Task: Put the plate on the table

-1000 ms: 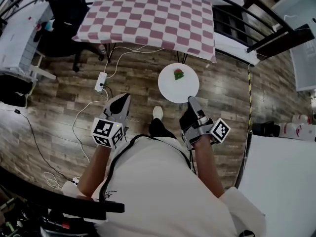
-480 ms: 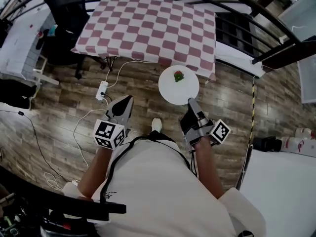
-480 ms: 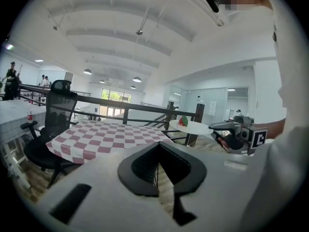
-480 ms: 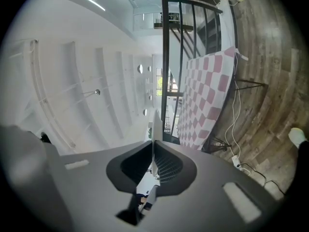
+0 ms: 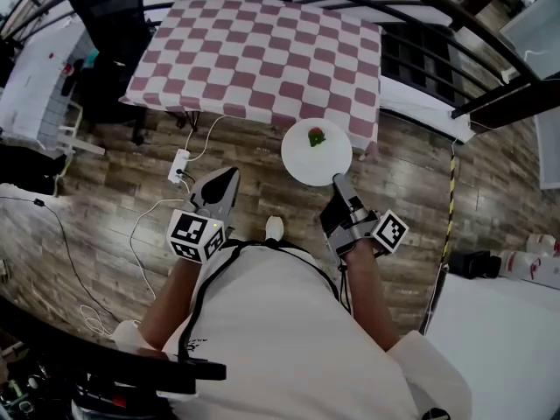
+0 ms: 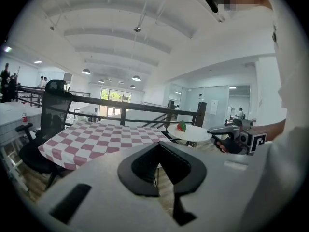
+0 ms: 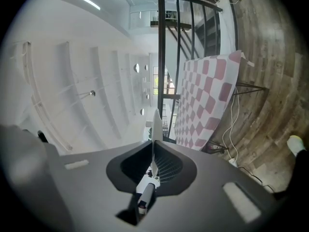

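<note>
Over the wooden floor (image 5: 105, 191), just short of the near right edge of the checked surface (image 5: 262, 51), the plate (image 5: 302, 160) is held level by its near rim, pinched between the 2 jaws of the right tongs (image 5: 337, 178). 1 small red and green item (image 5: 316, 136) is carried on it. Further left, the left tongs (image 5: 229, 175) are clenched on nothing, well apart from the plate.

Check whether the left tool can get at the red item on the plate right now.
Probably yes. The left tool is empty, jaws together, beside the plate with nothing between it and the red item. The right tool grips only the plate's near rim.
</note>
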Motion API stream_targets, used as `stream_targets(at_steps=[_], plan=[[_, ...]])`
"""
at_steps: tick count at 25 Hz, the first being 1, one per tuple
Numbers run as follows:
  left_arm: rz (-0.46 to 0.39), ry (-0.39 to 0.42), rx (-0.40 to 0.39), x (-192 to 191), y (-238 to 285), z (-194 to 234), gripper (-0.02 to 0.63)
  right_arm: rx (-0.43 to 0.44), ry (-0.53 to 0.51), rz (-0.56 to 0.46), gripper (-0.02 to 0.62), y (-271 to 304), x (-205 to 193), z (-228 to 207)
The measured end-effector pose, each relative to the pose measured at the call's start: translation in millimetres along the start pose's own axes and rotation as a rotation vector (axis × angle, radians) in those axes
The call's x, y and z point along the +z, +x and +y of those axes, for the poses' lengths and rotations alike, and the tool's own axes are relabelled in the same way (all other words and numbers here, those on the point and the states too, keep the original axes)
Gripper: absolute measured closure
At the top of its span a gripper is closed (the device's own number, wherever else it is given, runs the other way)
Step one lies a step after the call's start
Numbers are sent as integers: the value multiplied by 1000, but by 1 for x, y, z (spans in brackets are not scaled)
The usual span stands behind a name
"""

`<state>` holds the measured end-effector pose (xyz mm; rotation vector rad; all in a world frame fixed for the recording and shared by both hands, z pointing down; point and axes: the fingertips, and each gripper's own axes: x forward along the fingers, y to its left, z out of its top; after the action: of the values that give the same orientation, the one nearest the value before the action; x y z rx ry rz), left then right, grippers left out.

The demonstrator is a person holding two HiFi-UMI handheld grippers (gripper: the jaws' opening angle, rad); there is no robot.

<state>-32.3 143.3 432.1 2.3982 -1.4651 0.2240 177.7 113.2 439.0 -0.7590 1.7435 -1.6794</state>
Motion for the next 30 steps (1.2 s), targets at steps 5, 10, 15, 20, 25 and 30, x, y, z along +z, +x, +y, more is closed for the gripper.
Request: stream_targets(at_steps=[5, 10, 15, 20, 25, 30], plan=[[9, -9, 4, -1, 21, 0, 600, -7, -10, 23, 572, 9, 17, -5], [13, -2, -1, -3, 33, -3, 598, -4, -7, 21, 572, 9, 27, -10], [9, -1, 6, 2, 36, 2, 598, -11, -6, 22, 572, 12, 31, -14], [3, -3, 1, 4, 43, 8, 598, -5, -1, 13, 572, 19, 32, -14], [0, -9, -28, 6, 64, 18, 598, -13, -3, -5, 572, 33, 38, -19], [6, -2, -62, 20, 96, 35, 598, -16, -4, -27, 572, 61, 55, -18]])
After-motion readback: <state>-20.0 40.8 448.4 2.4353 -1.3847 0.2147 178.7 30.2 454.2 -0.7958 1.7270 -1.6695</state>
